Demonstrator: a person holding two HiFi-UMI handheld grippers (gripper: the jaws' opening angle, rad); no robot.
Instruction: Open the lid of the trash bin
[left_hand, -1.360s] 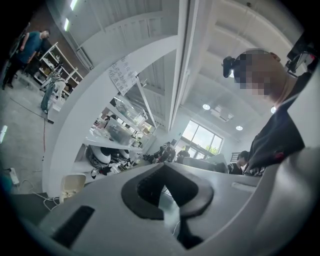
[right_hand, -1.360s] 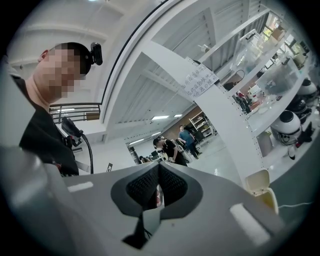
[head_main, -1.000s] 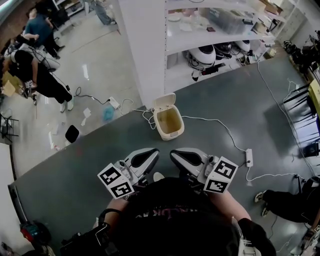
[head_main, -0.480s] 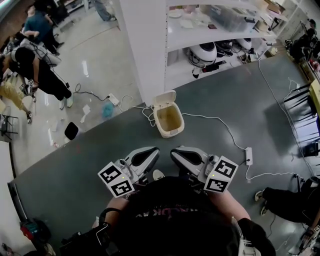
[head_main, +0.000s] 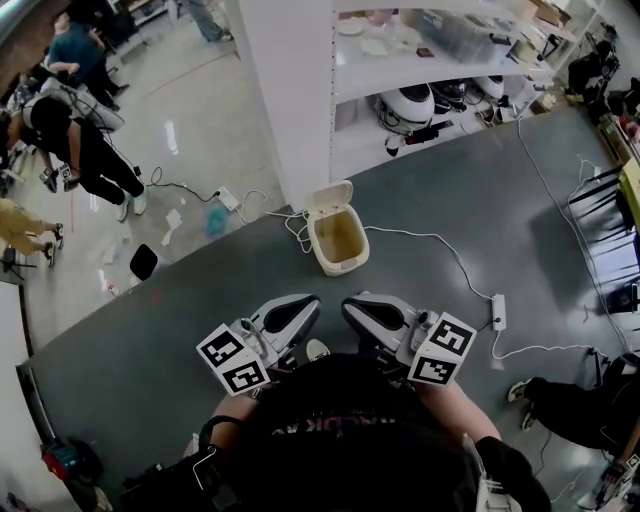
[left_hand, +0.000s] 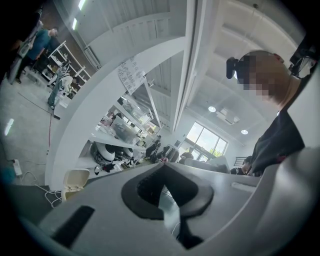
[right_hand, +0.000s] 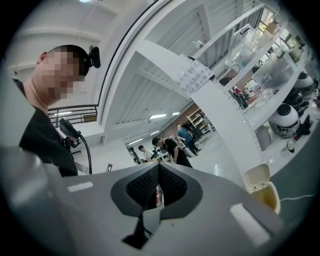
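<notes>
The cream trash bin (head_main: 338, 243) stands on the grey floor ahead of me, its lid (head_main: 328, 199) tipped up and back and its inside bare. It also shows small in the left gripper view as the bin (left_hand: 74, 180) and in the right gripper view as the bin (right_hand: 266, 194). Both grippers hang close to my chest, well short of the bin, their tips turned toward each other. My left gripper (head_main: 304, 309) (left_hand: 163, 172) is shut with nothing in it. My right gripper (head_main: 356, 309) (right_hand: 158, 172) is shut and holds nothing as well.
A white pillar and shelf unit (head_main: 420, 70) rise just behind the bin. White cables and a power strip (head_main: 497, 314) run across the floor to the right. People stand at the far left (head_main: 75, 140); a seated person's legs (head_main: 565, 410) lie at the right.
Both grippers and the bin have stayed put. Only the people at the far left have shifted about.
</notes>
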